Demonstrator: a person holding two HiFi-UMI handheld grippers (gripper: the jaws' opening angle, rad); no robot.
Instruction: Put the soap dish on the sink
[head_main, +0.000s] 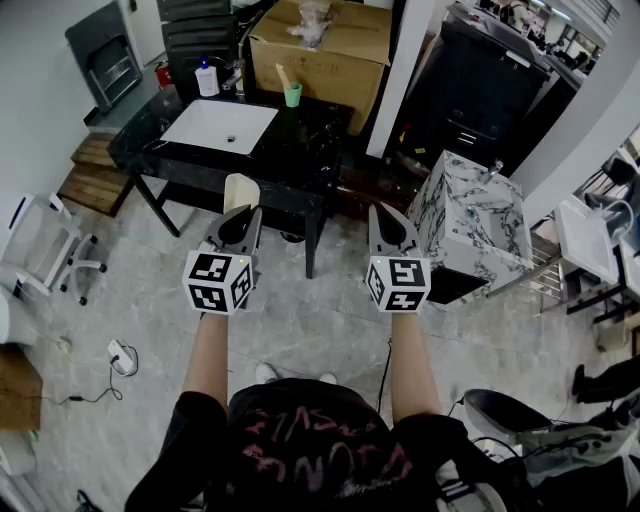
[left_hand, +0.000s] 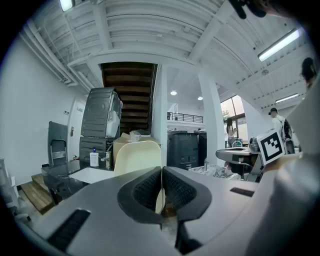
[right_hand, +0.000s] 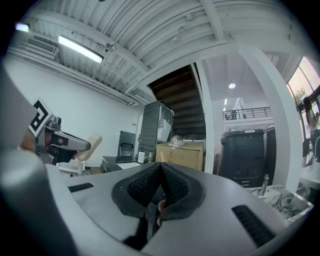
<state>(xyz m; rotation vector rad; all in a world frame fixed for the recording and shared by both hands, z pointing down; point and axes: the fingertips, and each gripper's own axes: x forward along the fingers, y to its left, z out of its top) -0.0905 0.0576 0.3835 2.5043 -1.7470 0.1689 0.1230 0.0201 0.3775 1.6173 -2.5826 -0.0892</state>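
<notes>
The cream plastic soap dish (head_main: 240, 190) is pinched by its edge between the closed fingers of the left gripper (head_main: 243, 214), well short of the white rectangular sink (head_main: 220, 126). The right gripper (head_main: 386, 216) is closed on nothing. So slim a hold could let the dish be dropped in transit. The glossy black desk (head_main: 300, 150) is set on a grey marbled floor (head_main: 150, 290).

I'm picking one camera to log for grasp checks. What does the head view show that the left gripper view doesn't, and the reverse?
Only the head view: the green cup on the black table, and the cable on the floor.
Only the left gripper view: the ceiling light, the staircase, and a close look at the left gripper shut on the thin edge of the soap dish.
Both: the soap dish, the white sink and the bottle near it.
</notes>
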